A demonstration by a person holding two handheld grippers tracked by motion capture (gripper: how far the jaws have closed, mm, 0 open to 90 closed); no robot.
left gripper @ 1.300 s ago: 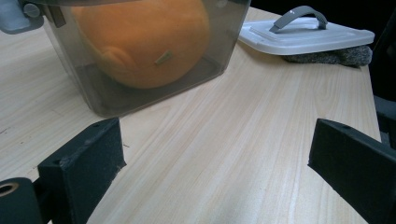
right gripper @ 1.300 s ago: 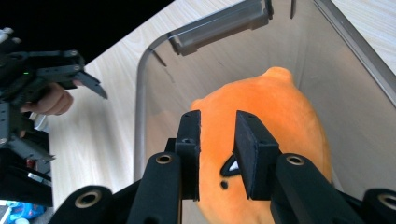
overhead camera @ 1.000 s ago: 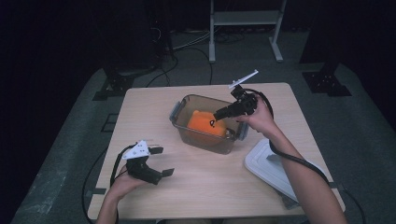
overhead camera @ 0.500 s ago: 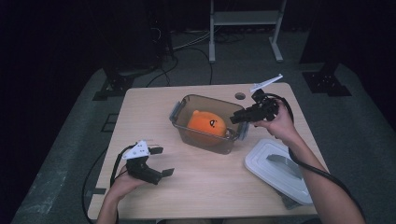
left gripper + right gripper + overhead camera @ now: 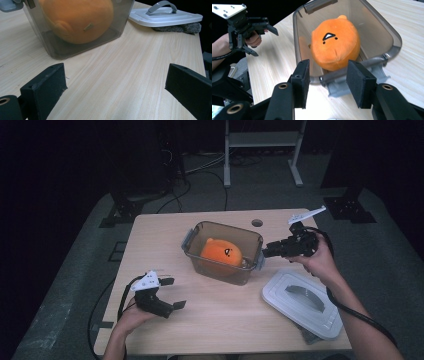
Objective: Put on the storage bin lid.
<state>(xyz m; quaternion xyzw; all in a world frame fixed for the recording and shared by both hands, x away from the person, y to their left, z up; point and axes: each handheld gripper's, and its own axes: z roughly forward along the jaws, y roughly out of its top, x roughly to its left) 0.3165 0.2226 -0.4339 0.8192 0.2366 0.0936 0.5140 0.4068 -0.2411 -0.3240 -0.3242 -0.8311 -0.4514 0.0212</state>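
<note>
Two tongs: both are working over one light wooden desk (image 5: 215, 325), each held in a person's hand.
Right tongs (image 5: 266, 252): hovering at the right end of the container, jaws standing parted and gripping nothing; in the right gripper view (image 5: 328, 83) the jaws are straddling the grey end latch (image 5: 375, 71) without pressing it.
Left tongs (image 5: 172, 292): resting low near the desk's front left corner, well apart from the container; jaws are spreading wide and holding nothing, with bare wood between them in the left gripper view (image 5: 115, 86).
Container (image 5: 197, 262): a smoky clear plastic box, sitting upright near the middle of the desk, lid off.
Plush toy (image 5: 221, 252): an orange round plush with a small black face, lying inside the container, face turned upward; it is showing through the wall in the left gripper view (image 5: 80, 20).
Lid (image 5: 300, 302): white with a grey handle, lying flat on the desk to the right of the container, apart from it, partly over a grey cloth (image 5: 180, 28).
Desk hole: a small round cable hole (image 5: 257, 223) is sitting behind the container.
</note>
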